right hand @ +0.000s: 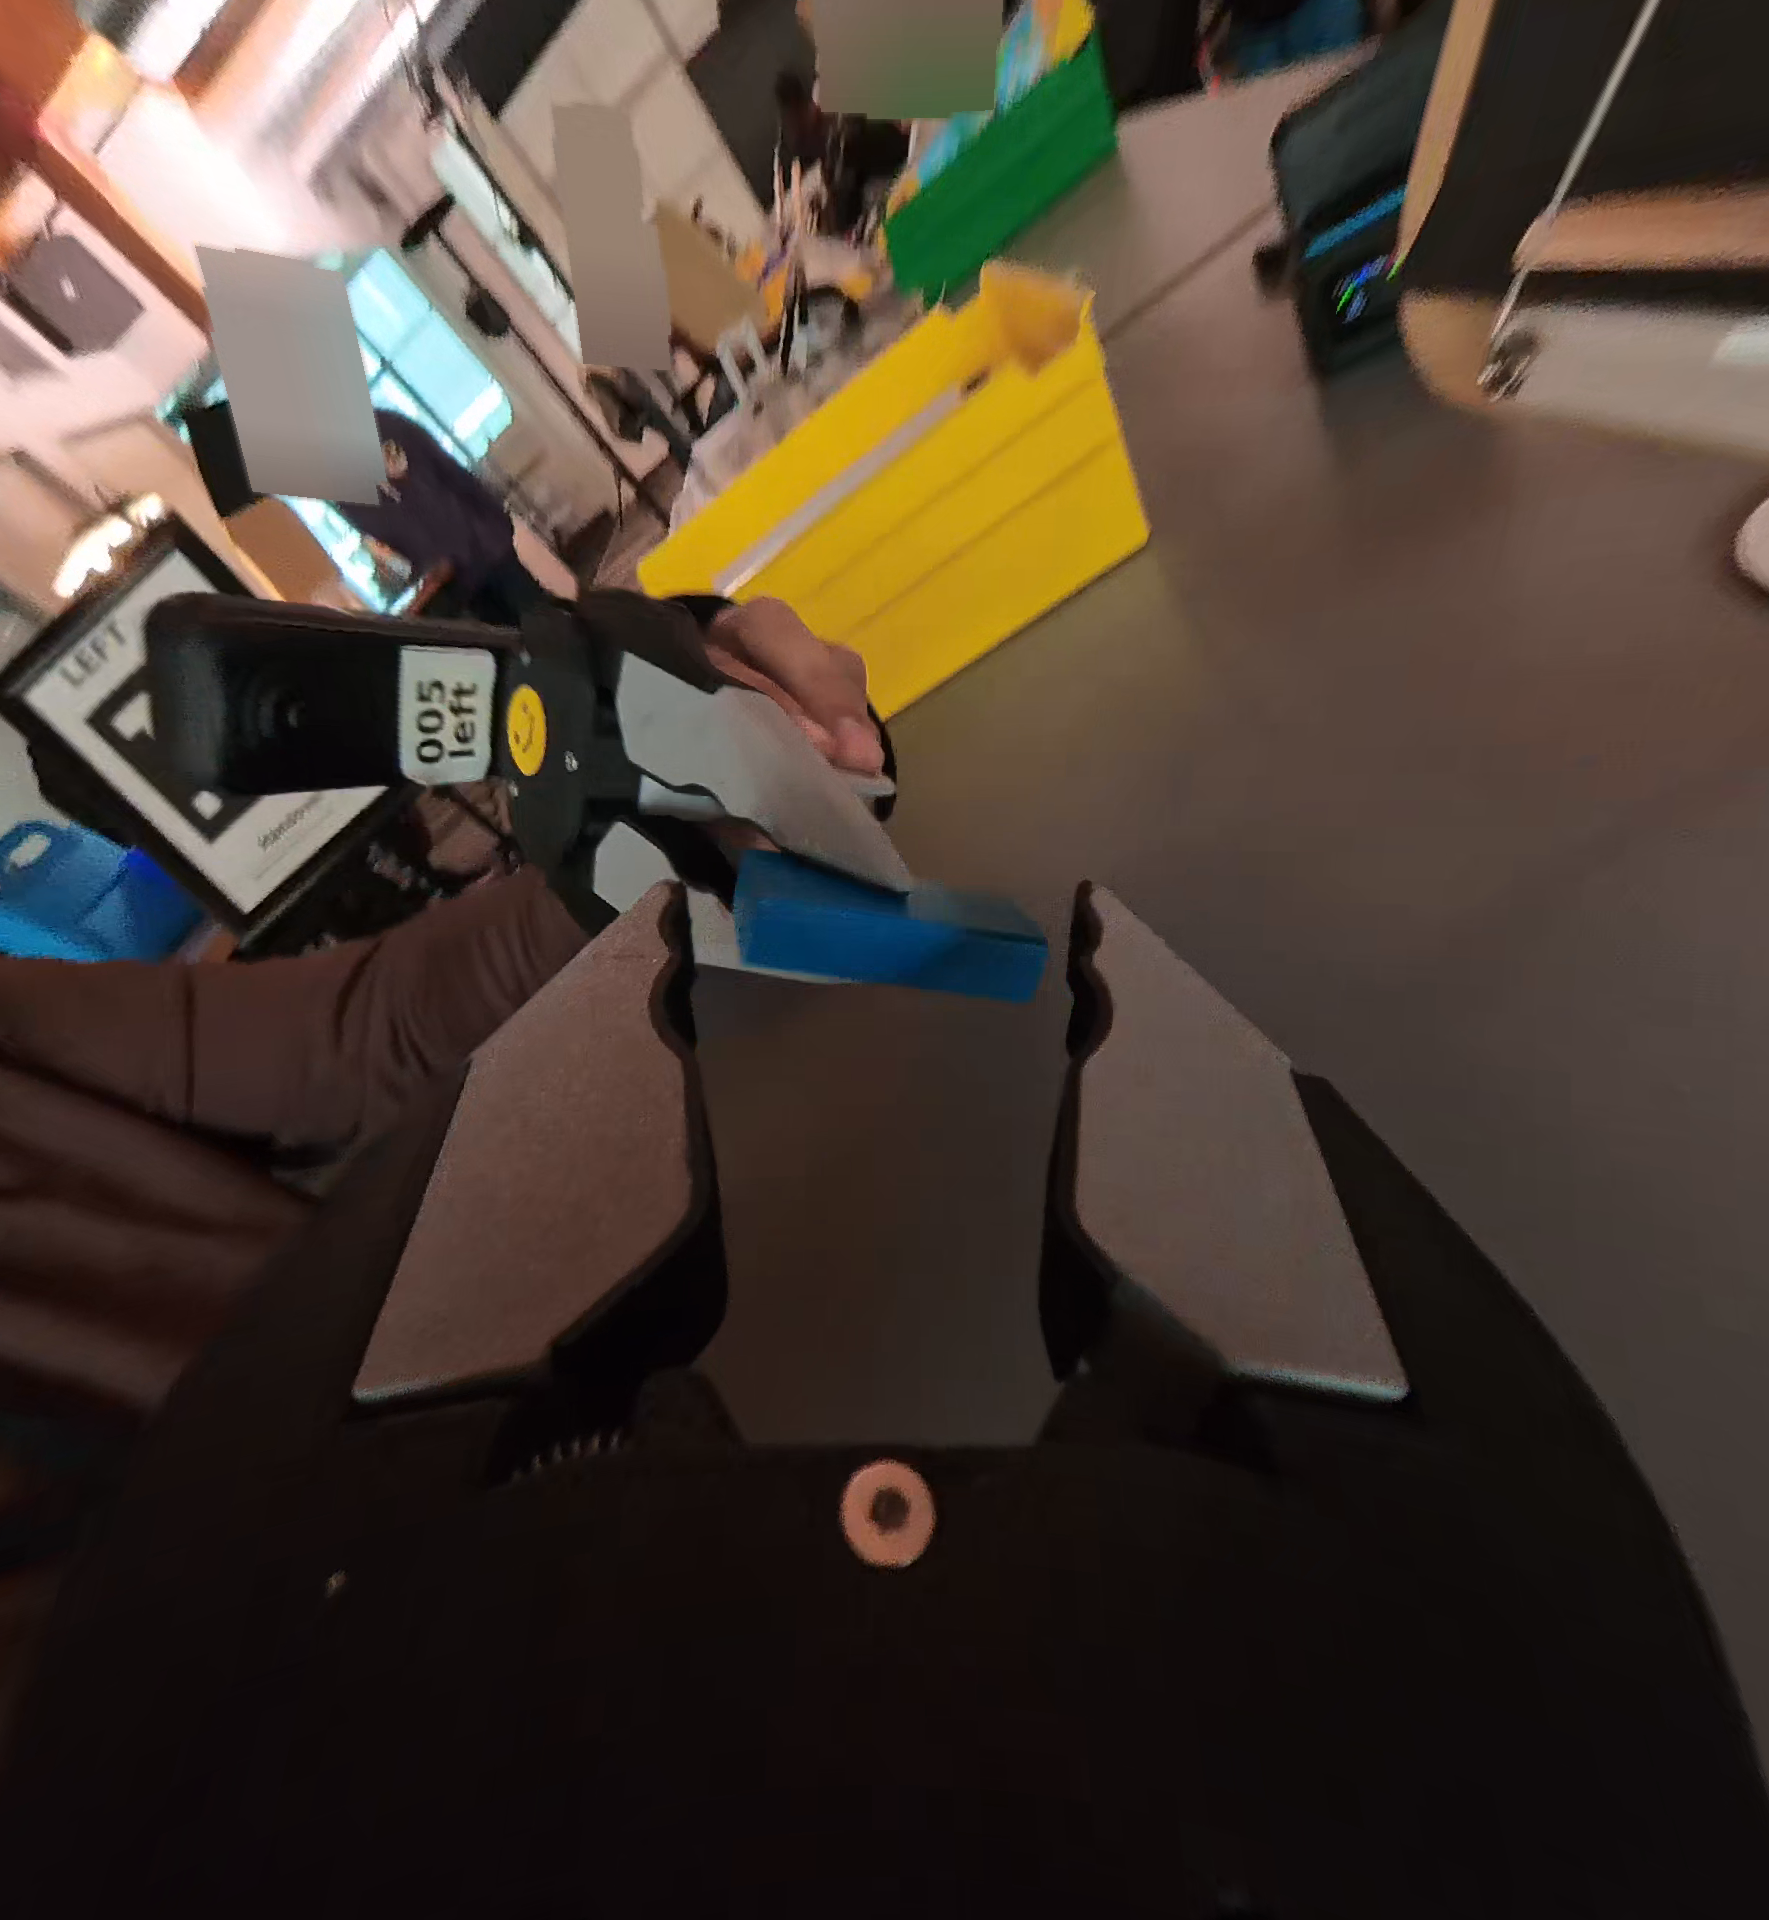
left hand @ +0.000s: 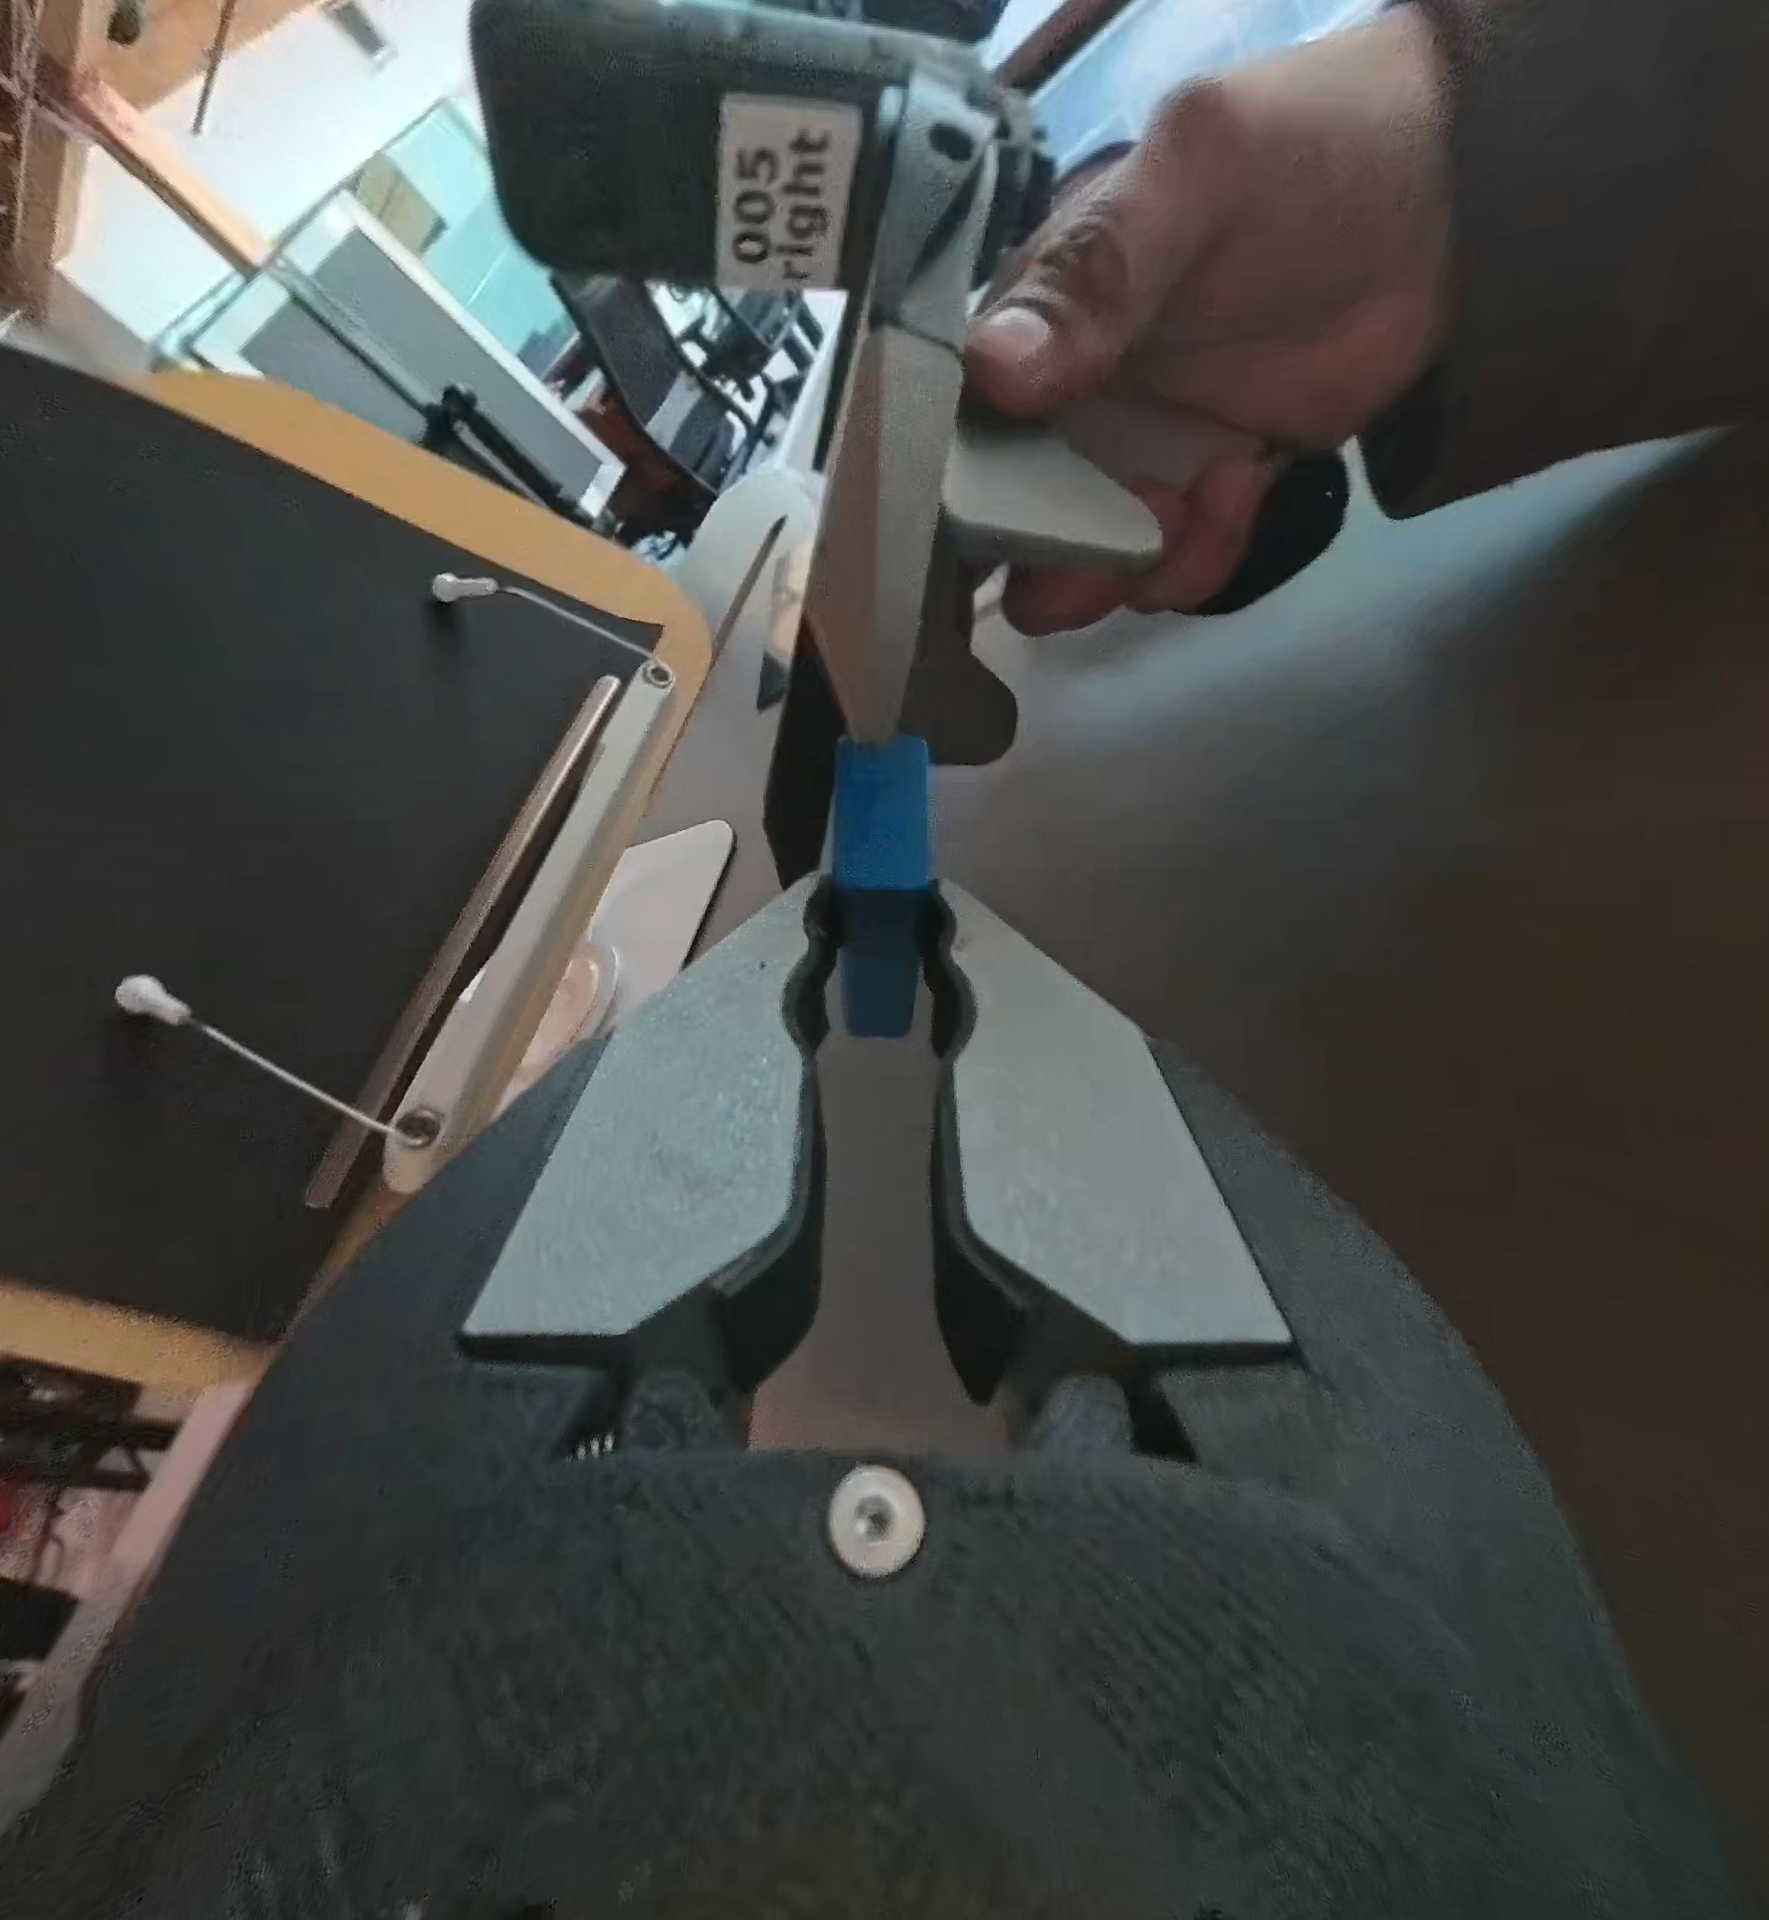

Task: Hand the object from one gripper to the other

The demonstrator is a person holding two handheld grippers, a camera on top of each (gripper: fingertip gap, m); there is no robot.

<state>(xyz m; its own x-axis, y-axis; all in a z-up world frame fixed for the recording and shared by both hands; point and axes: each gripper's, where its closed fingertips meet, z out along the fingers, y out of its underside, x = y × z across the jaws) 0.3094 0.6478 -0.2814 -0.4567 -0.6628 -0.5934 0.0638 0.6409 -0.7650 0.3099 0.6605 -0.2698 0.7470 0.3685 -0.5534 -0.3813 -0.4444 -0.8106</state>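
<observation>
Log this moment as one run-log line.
stage: handover | left gripper: shut on blue block | right gripper: open around block

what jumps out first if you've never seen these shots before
A blue block sits mid-frame, clamped in the left gripper. The right gripper is open around it in its own view. Behind, a yellow bin stands on the grey table.

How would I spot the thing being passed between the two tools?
Find the big yellow bin on the grey table. Nearer the camera, the left hand-held gripper pinches a small blue block, the only solid blue piece between the grey fingers.
</observation>
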